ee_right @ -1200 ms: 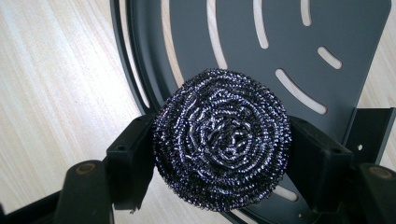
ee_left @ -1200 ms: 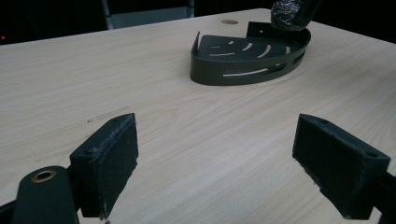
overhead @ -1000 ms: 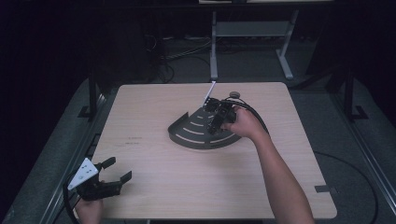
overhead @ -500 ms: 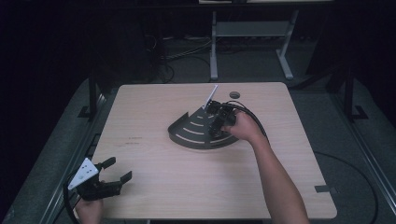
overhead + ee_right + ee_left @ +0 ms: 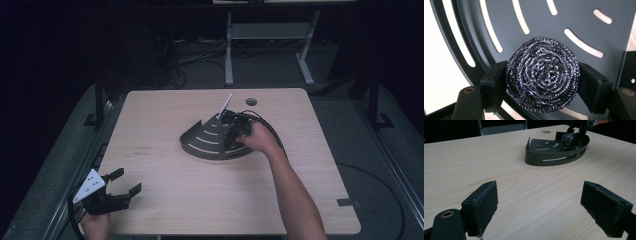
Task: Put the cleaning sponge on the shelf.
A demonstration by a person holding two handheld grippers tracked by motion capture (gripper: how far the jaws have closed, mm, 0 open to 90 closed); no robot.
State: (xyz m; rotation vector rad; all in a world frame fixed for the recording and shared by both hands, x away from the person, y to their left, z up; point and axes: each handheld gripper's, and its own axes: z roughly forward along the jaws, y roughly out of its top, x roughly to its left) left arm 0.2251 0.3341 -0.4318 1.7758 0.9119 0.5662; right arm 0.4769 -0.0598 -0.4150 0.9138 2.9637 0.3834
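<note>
A round steel-wool scourer (image 5: 543, 75) sits between the two black pads of my right gripper (image 5: 543, 86), which is shut on its sides. Behind it lies the slotted floor of a dark quarter-round tray (image 5: 584, 22). In the high view the tray (image 5: 202, 146) stands at the middle of the table, with the right gripper (image 5: 231, 136) held over its right part. The left gripper view catches the scourer (image 5: 569, 139) low inside the tray (image 5: 554, 160). My left gripper (image 5: 122, 184) rests open at the table's near left corner, with nothing between its pads (image 5: 485, 206).
The wooden table (image 5: 165, 200) has a round cable hole (image 5: 251, 101) behind the tray. A metal stand (image 5: 270, 32) and cables lie on the dark floor beyond the far edge. The right gripper's cable (image 5: 272, 132) loops over the person's hand.
The right hand has sunk a little with the scourer, toward the tray's floor. The left gripper has stayed where it was.
</note>
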